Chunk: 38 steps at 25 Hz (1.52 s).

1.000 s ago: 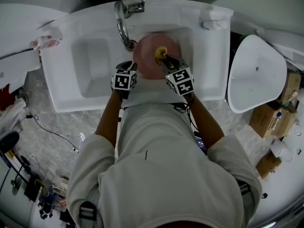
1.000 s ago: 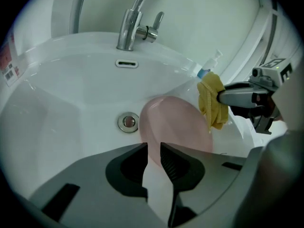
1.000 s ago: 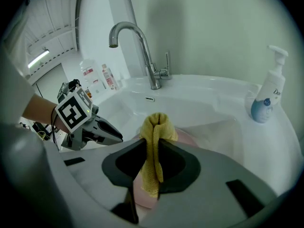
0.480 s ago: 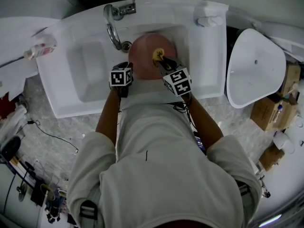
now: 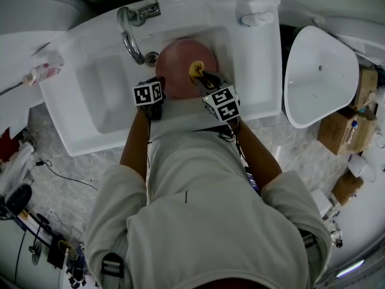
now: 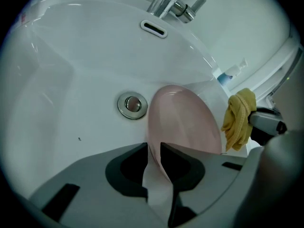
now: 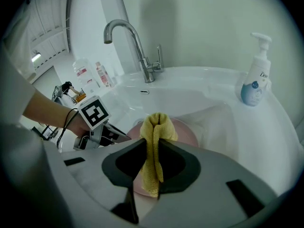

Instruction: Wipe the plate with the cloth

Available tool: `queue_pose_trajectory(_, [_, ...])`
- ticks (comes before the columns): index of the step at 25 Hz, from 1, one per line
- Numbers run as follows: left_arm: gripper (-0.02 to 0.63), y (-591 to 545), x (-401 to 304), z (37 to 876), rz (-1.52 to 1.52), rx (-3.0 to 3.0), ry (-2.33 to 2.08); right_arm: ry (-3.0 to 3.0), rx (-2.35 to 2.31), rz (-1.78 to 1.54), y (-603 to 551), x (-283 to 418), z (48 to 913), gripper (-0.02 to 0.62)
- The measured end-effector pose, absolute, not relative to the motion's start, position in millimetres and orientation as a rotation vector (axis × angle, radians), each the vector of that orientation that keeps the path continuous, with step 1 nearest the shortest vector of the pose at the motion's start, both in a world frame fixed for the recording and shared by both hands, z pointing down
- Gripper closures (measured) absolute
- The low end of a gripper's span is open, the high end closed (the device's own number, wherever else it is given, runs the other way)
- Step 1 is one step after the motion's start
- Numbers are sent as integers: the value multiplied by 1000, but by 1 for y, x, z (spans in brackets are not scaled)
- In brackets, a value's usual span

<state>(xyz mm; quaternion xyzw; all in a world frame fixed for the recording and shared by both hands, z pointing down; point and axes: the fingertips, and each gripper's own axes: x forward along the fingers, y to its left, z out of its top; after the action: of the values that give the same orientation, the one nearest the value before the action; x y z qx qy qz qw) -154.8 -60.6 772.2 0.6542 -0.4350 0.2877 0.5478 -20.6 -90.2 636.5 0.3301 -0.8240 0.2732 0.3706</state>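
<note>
while the left gripper [image 6: 154, 151] pinches the pink plate [image 6: 183, 122] by its rim, tilted in the sink [image 6: 71, 80] beside the drain [image 6: 132, 105], the right gripper [image 7: 152, 151] is clamped on the yellow cloth [image 7: 156, 127]. a hard wipe could lever the plate free of that thin grip. the left gripper view shows the drain; the right gripper view does not.

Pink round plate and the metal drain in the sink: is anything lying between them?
Nothing: the left gripper view shows only bare white basin between the pink round plate, clamped in the left gripper, and the metal drain.
</note>
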Motion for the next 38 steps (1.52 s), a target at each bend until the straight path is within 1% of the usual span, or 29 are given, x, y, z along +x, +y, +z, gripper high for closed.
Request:
queue_pose_trajectory(5, [512,-65,-153,776,675,1545,-1046,-2111,879,705,-90,-15,631,520])
queue_pose_trajectory(7, [537,-66,-155,777,675,1539,-1064,-2112,881,699,-90,-14,629,520])
queue_pose_trajectory(10, [543,-69,-156,773,661,1538,-1081,-2116,880,695,-91,-11,628,520])
queue_pose_trajectory(14, [548,-70,-158,762,676,1550,-1095,-2124,873,694,-92,-11,629,520])
queue_pose_trajectory(20, [561,-77,-163,735,621,1574,-1132,-2155,856,690,-96,-17,626,520])
queue_pose_trajectory(31, [560,-79,-166,696,671,1611,-1178,-2193,874,694,-104,-14,621,520])
queue_pose_trajectory(38, [552,-74,-167,680,699,1634,-1190,-2169,908,734,-119,-11,632,520])
